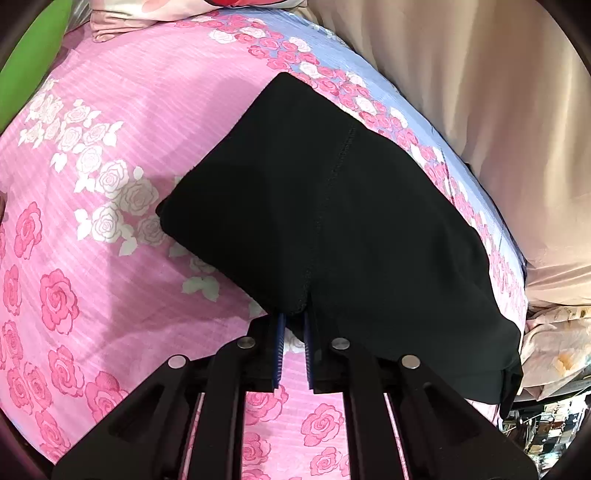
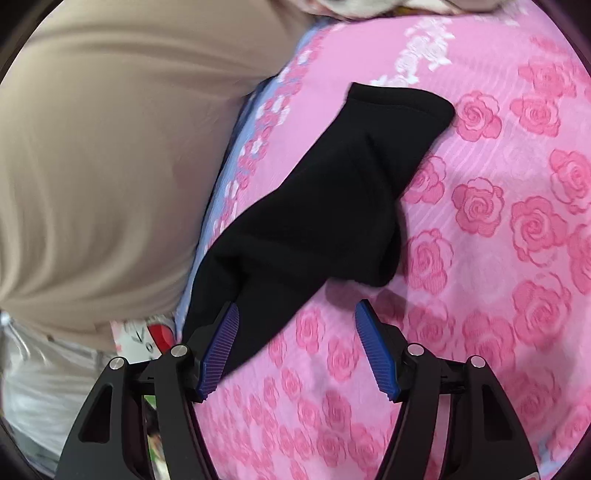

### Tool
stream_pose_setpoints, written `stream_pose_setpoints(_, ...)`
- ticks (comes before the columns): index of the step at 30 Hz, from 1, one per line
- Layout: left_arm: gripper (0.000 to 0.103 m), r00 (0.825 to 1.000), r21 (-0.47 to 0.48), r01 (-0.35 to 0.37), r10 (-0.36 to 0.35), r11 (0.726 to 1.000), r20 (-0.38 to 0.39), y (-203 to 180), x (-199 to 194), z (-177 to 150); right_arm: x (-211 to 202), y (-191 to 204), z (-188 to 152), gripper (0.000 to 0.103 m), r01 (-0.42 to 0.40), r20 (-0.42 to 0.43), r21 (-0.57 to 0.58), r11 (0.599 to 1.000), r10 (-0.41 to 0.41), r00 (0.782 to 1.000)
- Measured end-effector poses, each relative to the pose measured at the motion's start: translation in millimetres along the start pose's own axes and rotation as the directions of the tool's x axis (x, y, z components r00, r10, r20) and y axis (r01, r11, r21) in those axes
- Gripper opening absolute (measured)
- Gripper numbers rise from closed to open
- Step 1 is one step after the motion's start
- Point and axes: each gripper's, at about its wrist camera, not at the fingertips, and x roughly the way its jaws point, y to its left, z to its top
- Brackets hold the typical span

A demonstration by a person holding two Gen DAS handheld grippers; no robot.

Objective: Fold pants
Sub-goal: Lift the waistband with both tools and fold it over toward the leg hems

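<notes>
Black pants (image 1: pixel 332 221), folded into a thick oblong, lie on a pink rose-print bedsheet (image 1: pixel 110 240). My left gripper (image 1: pixel 293 314) is shut on the near edge of the pants beside a stitched seam, and the cloth bunches between the blue pads. In the right wrist view the pants (image 2: pixel 314 221) run from the upper right down to the lower left. My right gripper (image 2: pixel 297 306) is open just above the sheet (image 2: pixel 480 258). Its left finger (image 2: pixel 221 350) lies against the pants' narrow near end, and its right finger (image 2: pixel 375 350) is over bare sheet.
A large mass of beige cloth (image 1: pixel 480 110) borders the pants along the sheet's blue floral strip (image 1: pixel 332 55), and in the right wrist view the beige cloth (image 2: pixel 92 166) fills the left. A green object (image 1: pixel 33 55) and a patterned pillow (image 1: pixel 147 14) lie at the far end.
</notes>
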Motion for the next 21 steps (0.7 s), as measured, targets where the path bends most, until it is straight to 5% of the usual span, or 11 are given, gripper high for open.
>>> stream_pose_setpoints(3, 0.008, 1.000, -0.006, 0.012, -0.012, 1.000, -0.007, 3.2, 1.4, -0.2, 9.0, -11.8, 24.2, 0.057, 0.004, 0.051, 0.081, 0.997, -0.008, 0.999)
stream_pose_setpoints(4, 0.008, 1.000, -0.011, 0.018, -0.018, 1.000, -0.012, 3.7, 2.0, 1.1, 9.0, -5.9, 33.9, 0.021, 0.041, 0.095, 0.052, 0.998, -0.046, 0.994)
stream_pose_setpoints(5, 0.008, 1.000, -0.014, 0.023, -0.023, 1.000, -0.014, 3.6, 1.5, 2.6, 9.1, 2.7, 40.3, 0.008, 0.086, 0.113, 0.015, 0.996, -0.088, 0.990)
stream_pose_setpoints(10, 0.008, 0.998, 0.012, 0.042, -0.042, 0.999, 0.046, -4.6, -26.3, 18.2, -31.7, 83.3, 66.3, 0.006, 0.075, 0.248, -0.235, 0.969, -0.015, 0.969)
stream_pose_setpoints(12, 0.008, 0.997, 0.048, 0.008, -0.012, 0.999, 0.072, -10.8, -32.1, 20.8, -51.6, 100.3, 71.8, 0.006, 0.153, 0.316, -0.322, 0.934, -0.047, 0.948)
stream_pose_setpoints(14, 0.008, 0.998, 0.045, -0.038, 0.036, 0.998, 0.044, -11.2, -21.1, 19.1, -48.3, 80.6, 76.2, 0.006, 0.247, 0.329, -0.321, 0.914, -0.137, 0.934)
stream_pose_setpoints(17, 0.009, 0.998, 0.031, -0.058, 0.058, 0.998, 0.000, -0.2, 1.5, 11.4, -16.8, 24.4, 83.2, 0.007, 0.325, 0.226, -0.265, 0.908, -0.270, 0.936)
stream_pose_setpoints(21, 0.010, 0.998, 0.035, -0.058, 0.057, 0.998, 0.028, 1.2, 2.4, 6.4, -8.7, -5.6, 69.2, 0.016, 0.295, 0.182, -0.244, 0.924, -0.255, 0.950)
